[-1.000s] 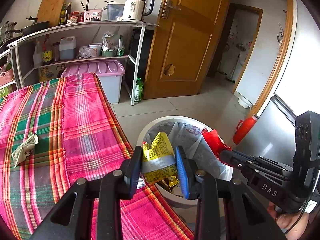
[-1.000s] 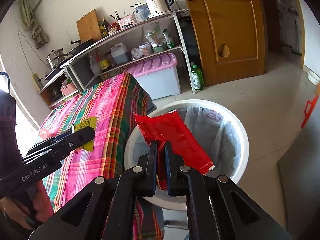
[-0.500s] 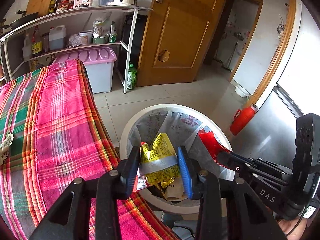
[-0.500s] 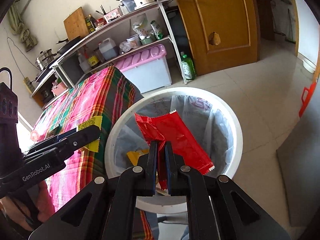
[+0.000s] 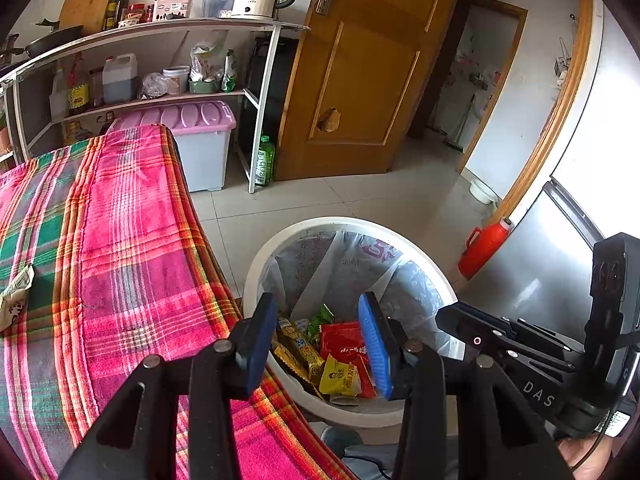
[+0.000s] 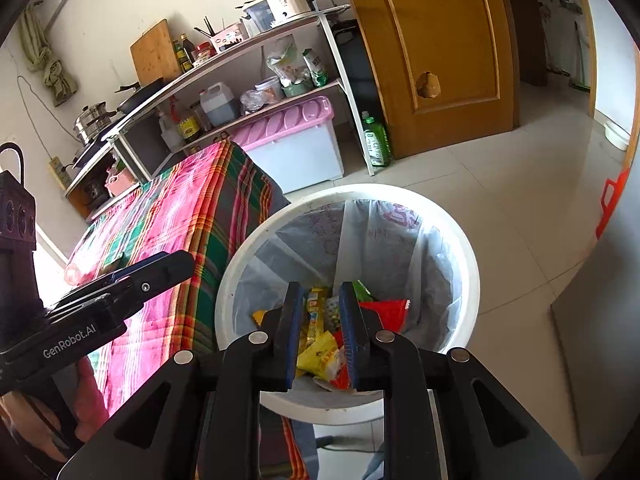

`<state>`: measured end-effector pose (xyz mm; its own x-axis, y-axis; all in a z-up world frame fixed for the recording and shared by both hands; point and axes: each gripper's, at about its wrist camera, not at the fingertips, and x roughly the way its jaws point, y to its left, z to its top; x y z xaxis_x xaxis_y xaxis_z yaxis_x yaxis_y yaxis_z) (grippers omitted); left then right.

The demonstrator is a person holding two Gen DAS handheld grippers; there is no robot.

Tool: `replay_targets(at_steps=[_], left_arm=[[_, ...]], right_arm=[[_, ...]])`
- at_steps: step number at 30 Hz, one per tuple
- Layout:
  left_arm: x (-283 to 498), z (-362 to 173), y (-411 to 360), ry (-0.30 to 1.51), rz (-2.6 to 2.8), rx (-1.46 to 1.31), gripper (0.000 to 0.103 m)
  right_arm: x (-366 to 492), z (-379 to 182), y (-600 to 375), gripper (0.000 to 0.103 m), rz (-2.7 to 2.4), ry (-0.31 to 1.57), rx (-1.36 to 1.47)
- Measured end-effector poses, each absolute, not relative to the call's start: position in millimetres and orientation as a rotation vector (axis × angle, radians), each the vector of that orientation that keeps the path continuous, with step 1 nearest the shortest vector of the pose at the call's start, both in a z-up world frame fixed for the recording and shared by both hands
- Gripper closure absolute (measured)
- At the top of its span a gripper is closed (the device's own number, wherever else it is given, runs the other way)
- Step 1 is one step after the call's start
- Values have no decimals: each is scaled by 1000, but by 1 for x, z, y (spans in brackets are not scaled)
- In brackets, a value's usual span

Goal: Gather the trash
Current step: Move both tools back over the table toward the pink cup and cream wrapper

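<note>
Both grippers hang over the white bin (image 5: pixel 256 276), and neither is holding anything. The left gripper (image 5: pixel 318 340) has its blue-padded fingers (image 5: pixel 372 344) spread wide, with nothing but air between them. The right gripper (image 6: pixel 320 332) has its fingers parted to a narrower gap, also bare. Down in the lined bin lies the trash: a yellow wrapper (image 5: pixel 340 376) and a red wrapper (image 5: pixel 344 342) on top of a heap of other packets, all well below the rim.

To my eye the drop step is done for this pair of wrappers, and the collecting isn't finished. One crumpled pale wrapper (image 5: pixel 16 296) lies on the plaid-covered counter (image 5: pixel 132 248), well away from the bin toward the counter's far side. The next move would call for swinging a gripper back from the bin across the counter, coming down over that scrap with the fingers open, and pinching a thin, flimsy edge without bunching the cloth.

Around the bin: the counter's corner sits right against its rim, a red thermos (image 5: pixel 484 248) stands on the floor beyond it by a grey cabinet, and a pink-lidded storage box (image 5: pixel 192 136) sits further off under the shelving. Nothing lies between the bin and the scrap; the two grippers hang close together, so they could crowd each other on the way back.
</note>
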<state>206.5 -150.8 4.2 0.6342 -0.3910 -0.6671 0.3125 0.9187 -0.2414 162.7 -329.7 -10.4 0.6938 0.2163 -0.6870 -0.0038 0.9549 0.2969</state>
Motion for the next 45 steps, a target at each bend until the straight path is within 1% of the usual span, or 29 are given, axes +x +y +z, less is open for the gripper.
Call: replay_targets(at_steps=[5, 16, 27, 42, 44, 45], left_arm=[[193, 13, -137, 753, -389, -112, 58], [161, 32, -91, 687, -311, -137, 59], [131, 37, -35, 651, -205, -171, 59], [106, 35, 27, 629, -75, -198, 59], [105, 34, 36, 629, -53, -201, 58], [104, 33, 41, 630, -40, -203, 58]], right_arm=[[155, 0, -319, 80, 153, 777, 271], [140, 22, -282, 69, 231, 735, 234], [132, 33, -239, 68, 318, 717, 206], [134, 36, -185, 68, 427, 733, 174], [135, 36, -177, 66, 441, 733, 168], [137, 36, -173, 62, 447, 735, 165]])
